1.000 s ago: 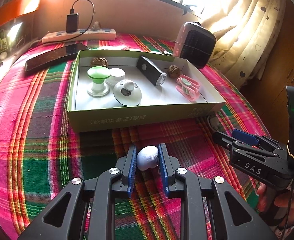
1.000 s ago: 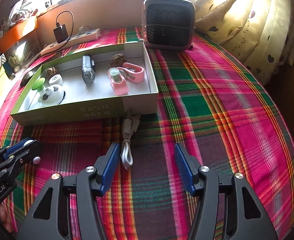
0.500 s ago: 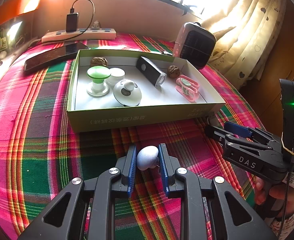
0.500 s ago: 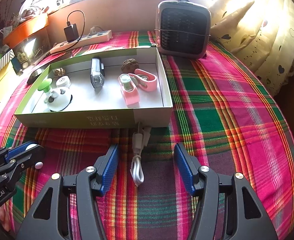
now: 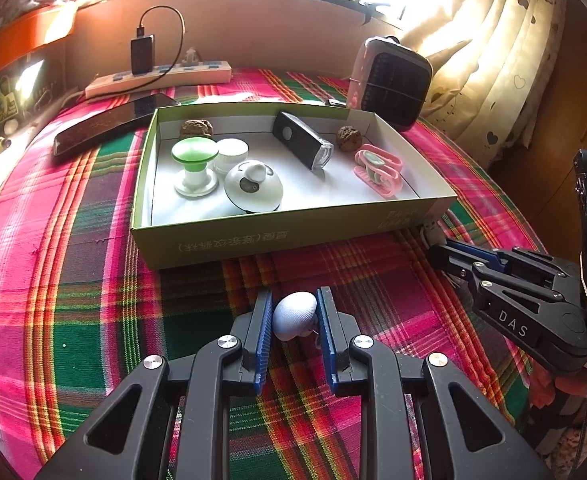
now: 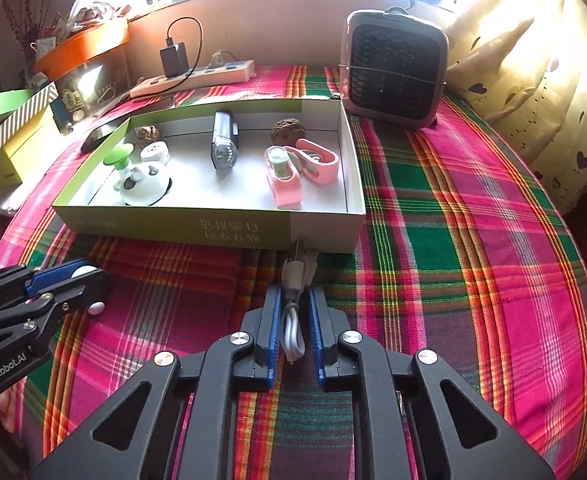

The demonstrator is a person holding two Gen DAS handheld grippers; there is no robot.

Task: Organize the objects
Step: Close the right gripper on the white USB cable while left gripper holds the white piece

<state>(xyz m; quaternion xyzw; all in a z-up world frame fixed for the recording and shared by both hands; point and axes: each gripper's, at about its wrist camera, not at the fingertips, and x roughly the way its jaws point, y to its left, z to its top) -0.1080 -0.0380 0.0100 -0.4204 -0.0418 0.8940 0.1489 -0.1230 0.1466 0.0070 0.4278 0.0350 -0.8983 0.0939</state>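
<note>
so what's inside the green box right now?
In the green box: green-topped knob, white jar, white dome gadget, black flashlight, two walnuts, two pink clips. The near wall hides the floor strip just behind it.

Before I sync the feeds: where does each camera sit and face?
Left wrist: on the left gripper, facing the green box; its jaws hold a white egg-shaped object.
Right wrist: on the right gripper, same way; its jaws have just closed on a white cable.
Shared: box, fan heater, each other's gripper.
</note>
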